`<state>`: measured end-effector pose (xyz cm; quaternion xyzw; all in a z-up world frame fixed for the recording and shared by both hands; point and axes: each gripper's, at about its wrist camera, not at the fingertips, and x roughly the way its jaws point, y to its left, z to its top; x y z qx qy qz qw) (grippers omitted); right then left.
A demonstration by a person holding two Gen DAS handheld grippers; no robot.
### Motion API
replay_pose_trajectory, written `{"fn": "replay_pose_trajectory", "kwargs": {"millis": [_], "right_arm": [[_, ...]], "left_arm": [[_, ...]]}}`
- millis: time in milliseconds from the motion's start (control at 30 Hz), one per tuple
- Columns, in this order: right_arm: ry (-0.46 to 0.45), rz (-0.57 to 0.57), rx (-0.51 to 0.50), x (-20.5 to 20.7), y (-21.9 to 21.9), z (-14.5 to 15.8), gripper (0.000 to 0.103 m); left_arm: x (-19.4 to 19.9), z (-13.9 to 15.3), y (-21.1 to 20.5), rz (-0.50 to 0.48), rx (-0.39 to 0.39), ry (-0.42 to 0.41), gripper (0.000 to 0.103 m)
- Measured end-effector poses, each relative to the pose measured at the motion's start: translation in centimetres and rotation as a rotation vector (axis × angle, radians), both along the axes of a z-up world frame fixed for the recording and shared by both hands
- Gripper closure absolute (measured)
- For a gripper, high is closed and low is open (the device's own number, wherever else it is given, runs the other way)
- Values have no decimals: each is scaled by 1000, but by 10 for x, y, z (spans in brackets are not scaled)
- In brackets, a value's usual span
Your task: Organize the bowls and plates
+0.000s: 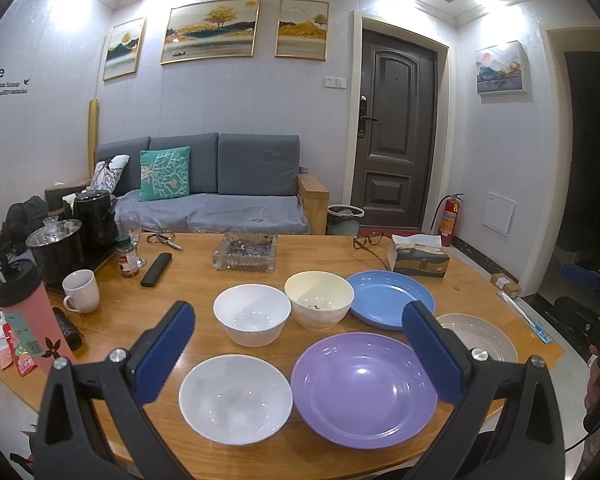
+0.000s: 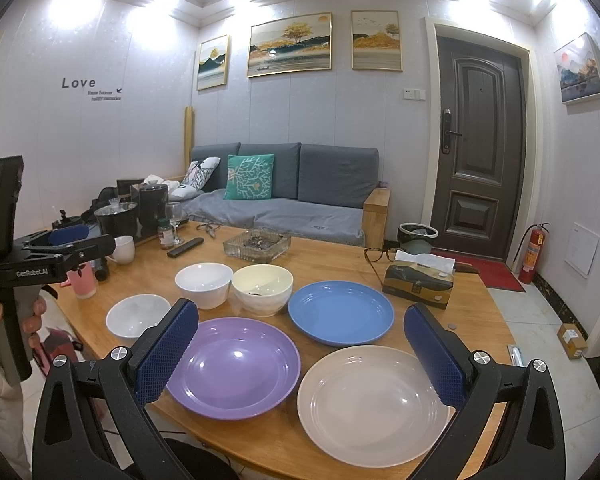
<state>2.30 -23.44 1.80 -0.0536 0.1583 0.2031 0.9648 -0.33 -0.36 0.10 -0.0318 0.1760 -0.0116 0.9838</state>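
Plates (image 2: 233,366) beside "GenRobot.AI" left tool (image 2: 70,236)

"Love" on the wall (image 2: 78,83); "GenRobot.AI" on the left claw (image 2: 32,272)

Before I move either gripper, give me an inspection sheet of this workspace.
Surface: wooden table, its bare parts dry.
Job's things: purple plate, blue plate and beige plate lie apart and unstacked; two white bowls look empty; cream bowl holds dark specks.
Clutter: glass ashtray, tissue box, eyeglasses, black remote, white mug, pink lidded cup, black kettles.
Grippers: left gripper and right gripper both open, holding nothing, above the plates.
Cables: nothing seen.
Surroundings: grey sofa, dark door, red fire extinguisher.
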Motion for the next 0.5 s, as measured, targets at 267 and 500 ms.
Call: {"fn": "replay_pose_trajectory", "kwargs": {"millis": [267, 500], "right_arm": [[0, 0, 0, 0, 0, 0, 1], [1, 0, 0, 0, 0, 0, 1]], "left_arm": [[1, 0, 0, -4, 1, 2, 0], [0, -1, 0, -8, 2, 1, 0]]}}
